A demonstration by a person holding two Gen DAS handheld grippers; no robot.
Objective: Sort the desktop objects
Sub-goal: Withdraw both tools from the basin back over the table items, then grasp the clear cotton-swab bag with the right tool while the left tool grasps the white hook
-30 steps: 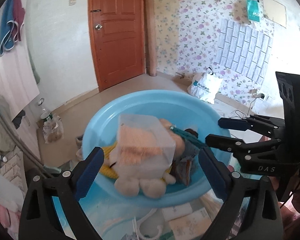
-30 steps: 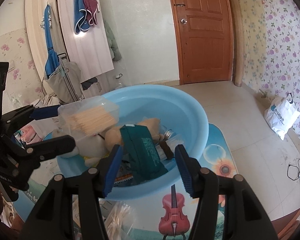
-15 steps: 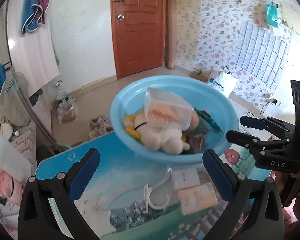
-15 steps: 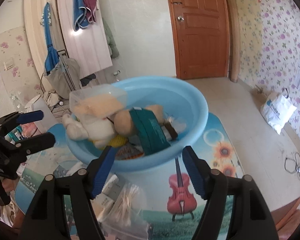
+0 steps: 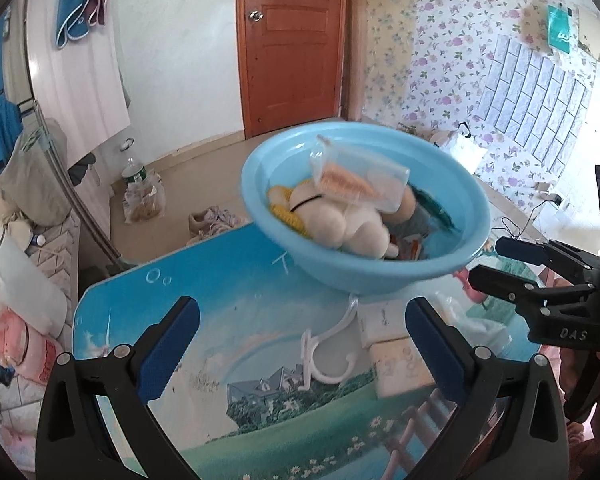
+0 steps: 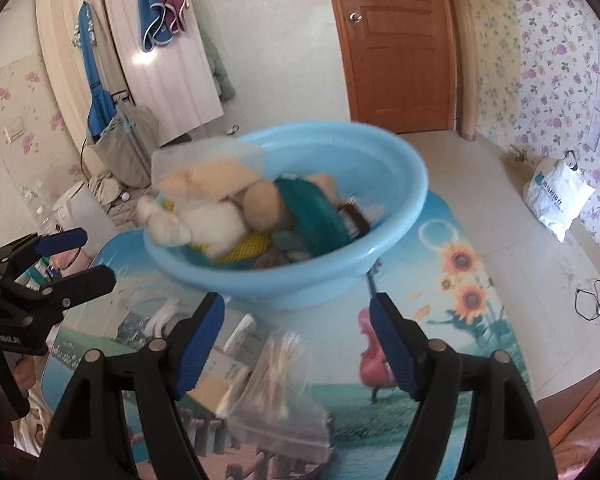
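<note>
Both tongs are empty: my left tongs [image 5: 300, 344] gape wide, and my right tongs [image 6: 296, 336] have just been opening, nothing between them. On the bench [image 5: 204, 312], near my right tongs, lies a bag [image 6: 276, 384] of thin sticks: light, limp, slippery film, I judge, best pinched at its bunched top. Beyond it sits the full basin [image 6: 300, 276]. "DAS" is moulded on the right tongs.
</note>
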